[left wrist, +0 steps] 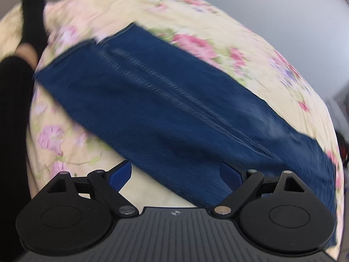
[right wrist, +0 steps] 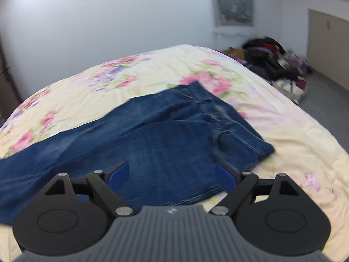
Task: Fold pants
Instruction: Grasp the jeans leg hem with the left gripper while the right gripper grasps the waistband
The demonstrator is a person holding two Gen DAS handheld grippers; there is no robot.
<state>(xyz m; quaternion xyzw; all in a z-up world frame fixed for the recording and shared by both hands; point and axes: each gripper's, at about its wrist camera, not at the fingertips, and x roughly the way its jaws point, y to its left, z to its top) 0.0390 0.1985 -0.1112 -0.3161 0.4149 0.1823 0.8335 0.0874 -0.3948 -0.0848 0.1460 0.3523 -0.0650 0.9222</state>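
I am hovering my left gripper [left wrist: 175,172] and right gripper [right wrist: 172,172] over the pants [right wrist: 152,144] lying on the bed [right wrist: 294,135], both jaws spread wide, holding nothing. I am judging a shallow pinch risky; only the top layer might lift, skewing the fold.

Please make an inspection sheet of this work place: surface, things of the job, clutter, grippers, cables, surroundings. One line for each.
Surface: bed with a floral cover, lightly wrinkled.
Job's things: blue jeans lie flat on the bed, one leg over the other, waist toward the far right in the right view.
Clutter: nothing seen on the bed except a person's leg in a black sock at its edge.
Grippers: left gripper open over the jeans legs; right gripper open over the thigh part; neither holds cloth.
Cables: nothing seen.
Surroundings: white wall, a pile of clothes on the floor, a door.
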